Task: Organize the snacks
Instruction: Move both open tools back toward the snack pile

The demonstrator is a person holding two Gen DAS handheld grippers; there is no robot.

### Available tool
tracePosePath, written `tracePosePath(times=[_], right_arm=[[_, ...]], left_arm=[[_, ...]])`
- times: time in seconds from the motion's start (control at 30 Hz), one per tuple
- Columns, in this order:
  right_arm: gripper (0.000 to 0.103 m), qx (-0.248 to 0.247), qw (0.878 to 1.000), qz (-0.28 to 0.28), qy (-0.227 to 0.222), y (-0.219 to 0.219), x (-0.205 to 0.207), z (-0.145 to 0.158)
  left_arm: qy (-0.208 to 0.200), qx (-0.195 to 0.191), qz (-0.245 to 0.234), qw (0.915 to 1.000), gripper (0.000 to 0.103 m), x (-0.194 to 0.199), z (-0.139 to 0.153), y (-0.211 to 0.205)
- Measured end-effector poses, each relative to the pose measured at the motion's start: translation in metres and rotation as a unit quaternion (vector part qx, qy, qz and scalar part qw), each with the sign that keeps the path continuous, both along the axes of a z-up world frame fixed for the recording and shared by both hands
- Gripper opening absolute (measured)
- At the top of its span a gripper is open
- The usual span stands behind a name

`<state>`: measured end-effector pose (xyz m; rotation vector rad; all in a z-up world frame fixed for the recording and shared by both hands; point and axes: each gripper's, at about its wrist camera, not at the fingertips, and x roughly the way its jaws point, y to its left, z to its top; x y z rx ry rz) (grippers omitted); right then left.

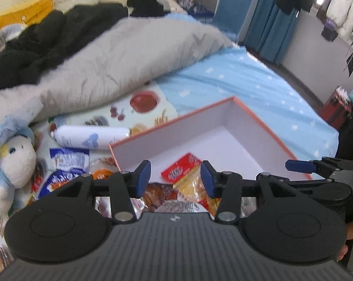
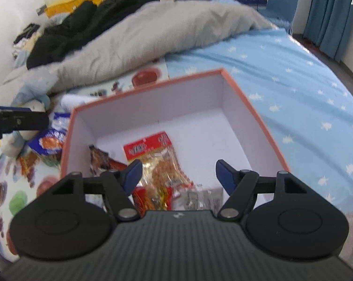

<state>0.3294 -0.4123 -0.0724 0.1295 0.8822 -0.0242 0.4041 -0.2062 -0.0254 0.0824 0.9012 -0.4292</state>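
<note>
An orange-rimmed box (image 1: 265, 126) (image 2: 246, 98) with a white inside lies on the bed. A red-and-yellow snack packet (image 1: 185, 171) (image 2: 157, 161) lies in it beside a brown packet (image 1: 160, 193) (image 2: 99, 161) and a silvery packet (image 2: 199, 199). My left gripper (image 1: 175, 179) hangs open over the box's near end, above the red-and-yellow packet, with its pads clear of it. Over the same packets my right gripper (image 2: 180, 174) stands open and holds nothing. Blue-and-white snack packets (image 1: 66, 157) (image 2: 52, 140) lie outside the box to its left.
A white bottle (image 1: 89, 138) lies behind the loose packets on a fruit-print mat (image 1: 143, 103). A plush toy (image 1: 15, 159) sits at the far left. A grey quilt (image 1: 120, 58) and black clothes fill the back. Blue star-print sheet (image 2: 305, 93) stretches right of the box.
</note>
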Motion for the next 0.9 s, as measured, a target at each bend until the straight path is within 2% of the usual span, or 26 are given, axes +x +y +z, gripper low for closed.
tracePosePath(times=[0.3, 0.53, 0.9], right_arm=[[0.071, -0.005, 0.998, 0.005, -0.063, 0.025, -0.021, 0.018], [0.071, -0.033, 0.992, 0.031, -0.116, 0.053, -0.035, 0.035], [0.071, -0.034, 0.981, 0.062, -0.182, 0.101, -0.060, 0.052]], left_arm=[[-0.054, -0.015, 0.023, 0.9982, 0.053, -0.028, 0.013, 0.034], [-0.094, -0.029, 0.046, 0.9941, 0.053, -0.054, 0.024, 0.071], [-0.112, -0.073, 0.086, 0.9872, 0.053, -0.080, 0.037, 0.134]])
